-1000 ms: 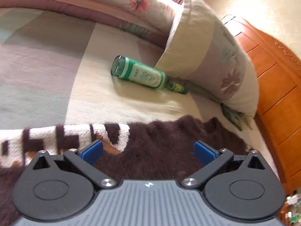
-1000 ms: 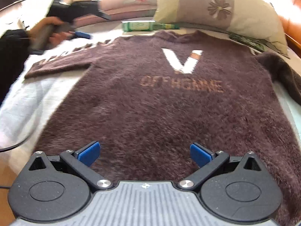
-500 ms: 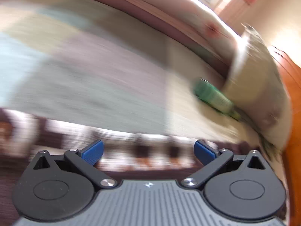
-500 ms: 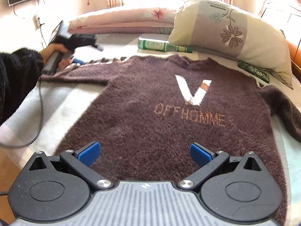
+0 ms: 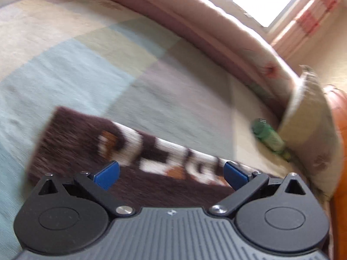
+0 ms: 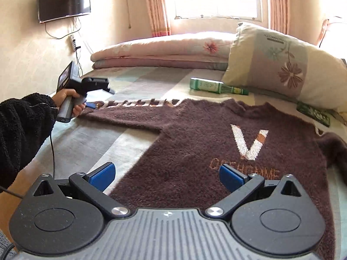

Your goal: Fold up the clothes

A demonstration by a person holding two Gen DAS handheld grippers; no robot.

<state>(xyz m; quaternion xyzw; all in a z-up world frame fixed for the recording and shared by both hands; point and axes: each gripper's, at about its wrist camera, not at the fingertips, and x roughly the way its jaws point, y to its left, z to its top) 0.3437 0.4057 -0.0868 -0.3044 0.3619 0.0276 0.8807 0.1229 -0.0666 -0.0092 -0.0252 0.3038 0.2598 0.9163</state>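
Observation:
A fuzzy dark brown sweater (image 6: 195, 143) with a white V and orange lettering lies flat on the bed. Its left sleeve (image 5: 91, 143), with white and orange letters, stretches out to the left. My left gripper (image 5: 171, 174) hovers open just above that sleeve near the cuff end, nothing between its blue pads. From the right wrist view the left gripper (image 6: 93, 100) is held by a hand in a black sleeve (image 6: 23, 130) at the sleeve's end. My right gripper (image 6: 166, 176) stands open over the sweater's lower hem. The right sleeve (image 6: 334, 149) trails off at the right edge.
A green glass bottle (image 6: 214, 86) lies beyond the collar beside a floral pillow (image 6: 284, 67). Folded pink quilts (image 6: 160, 52) are stacked at the far side. A dark green flat item (image 6: 313, 113) lies under the pillow's edge. The orange wooden headboard (image 5: 340, 156) is at right.
The left gripper has swung left from the collar area out along the left sleeve towards its cuff. The right gripper has pulled back and tilted up, showing more of the room.

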